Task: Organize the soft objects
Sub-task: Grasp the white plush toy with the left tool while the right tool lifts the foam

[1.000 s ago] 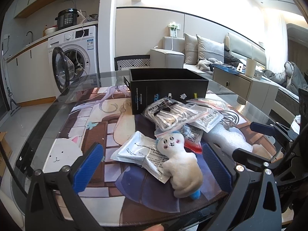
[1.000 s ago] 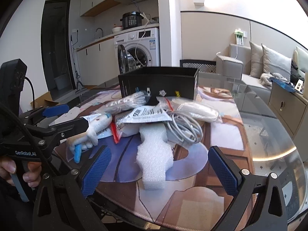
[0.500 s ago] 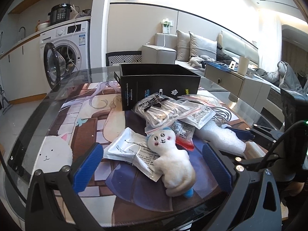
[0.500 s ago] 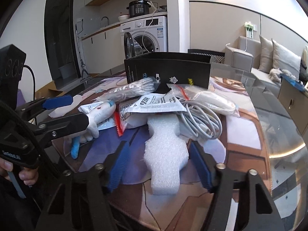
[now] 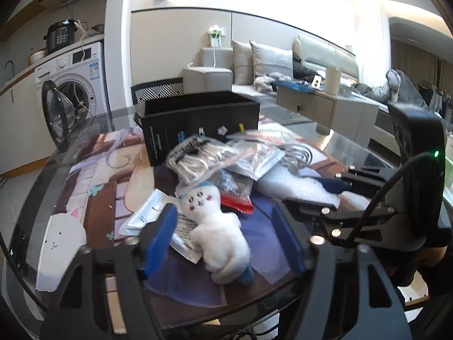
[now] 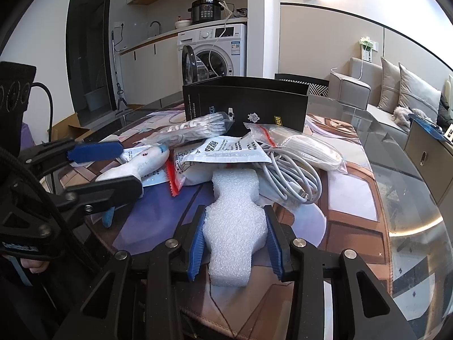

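Here, both grippers work the near edge of the tabletop.

Left gripper (image 5: 223,243): jaws closing either side of the plush toy (image 5: 218,235); the left pad is at its flank, the right pad apart from it, so nothing is gripped yet.

Plush toy: lies near the tabletop's near edge, partly on a foil pouch (image 5: 150,215). Judged light, limp and squashy; take it across the body, not by the head or the blue tail tip.

Bag pile (image 6: 226,147): zip bags, pouches and a white cable (image 6: 294,178) overlap mid-table; likely slick and prone to slide.

Black box (image 6: 246,107): open-topped, toward the far edge behind the pile; the probable place to put things.

Foam block (image 6: 235,223): at the near edge, its far end tucked under the pouches. Judged very light, springy, easily dented; the narrow waist is the natural hold.

Right gripper (image 6: 235,243): jaws closing, both blue pads pressing the foam's waist.

Hard to make out: the box's inside is hidden; bag contents are blurred; the foam's far end is covered; fisheye bends the tabletop rim (image 6: 410,218).
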Available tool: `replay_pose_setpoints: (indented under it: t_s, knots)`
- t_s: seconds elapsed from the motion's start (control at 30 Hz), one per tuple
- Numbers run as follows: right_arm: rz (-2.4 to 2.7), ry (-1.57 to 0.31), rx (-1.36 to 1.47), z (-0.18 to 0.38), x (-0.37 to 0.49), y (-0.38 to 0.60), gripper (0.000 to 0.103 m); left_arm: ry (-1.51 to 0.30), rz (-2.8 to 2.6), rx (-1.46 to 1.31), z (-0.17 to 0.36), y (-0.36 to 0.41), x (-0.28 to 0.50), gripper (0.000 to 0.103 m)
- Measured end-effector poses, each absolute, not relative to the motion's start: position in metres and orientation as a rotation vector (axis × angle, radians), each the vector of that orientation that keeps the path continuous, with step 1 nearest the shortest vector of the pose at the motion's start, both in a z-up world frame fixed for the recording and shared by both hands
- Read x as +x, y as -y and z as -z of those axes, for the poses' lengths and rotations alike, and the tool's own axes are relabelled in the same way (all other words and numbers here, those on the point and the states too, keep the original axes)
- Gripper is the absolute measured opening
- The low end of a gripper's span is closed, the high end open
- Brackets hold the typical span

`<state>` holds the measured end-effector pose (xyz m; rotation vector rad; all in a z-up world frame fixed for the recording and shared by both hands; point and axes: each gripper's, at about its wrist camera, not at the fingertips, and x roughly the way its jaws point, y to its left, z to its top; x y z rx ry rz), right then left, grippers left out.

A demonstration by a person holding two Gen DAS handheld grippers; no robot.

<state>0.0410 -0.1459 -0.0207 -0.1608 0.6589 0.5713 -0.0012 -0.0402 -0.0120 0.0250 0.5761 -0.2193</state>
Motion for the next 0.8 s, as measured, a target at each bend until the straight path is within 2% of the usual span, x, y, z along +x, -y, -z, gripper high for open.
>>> replay_pose_setpoints:
  t_s: [0.1, 0.17, 0.23, 0.57, 0.8]
  knots:
    - [-0.57, -0.657, -0.163, 0.021, 0.04, 0.146, 0.039, -0.599, 0.217, 0.026, 0.015, 0.041, 0.002, 0.055]
    - [-0.569, -0.656, -0.166, 0.02, 0.039, 0.147, 0.039, -0.612, 0.213, 0.025, 0.016, 0.04, 0.005, 0.039]
    - [-0.567, -0.654, -0.169, 0.02, 0.037, 0.148, 0.038, -0.624, 0.208, 0.02, 0.017, 0.039, 0.005, 0.033]
    - [-0.568, -0.617, -0.158, 0.009, 0.025, 0.156, 0.038, -0.609, 0.232, -0.004, 0.012, 0.035, -0.003, 0.023]
    - [-0.552, -0.603, -0.156, 0.004, 0.016, 0.165, 0.038, -0.579, 0.253, -0.001, 0.003, 0.033, -0.013, 0.023]
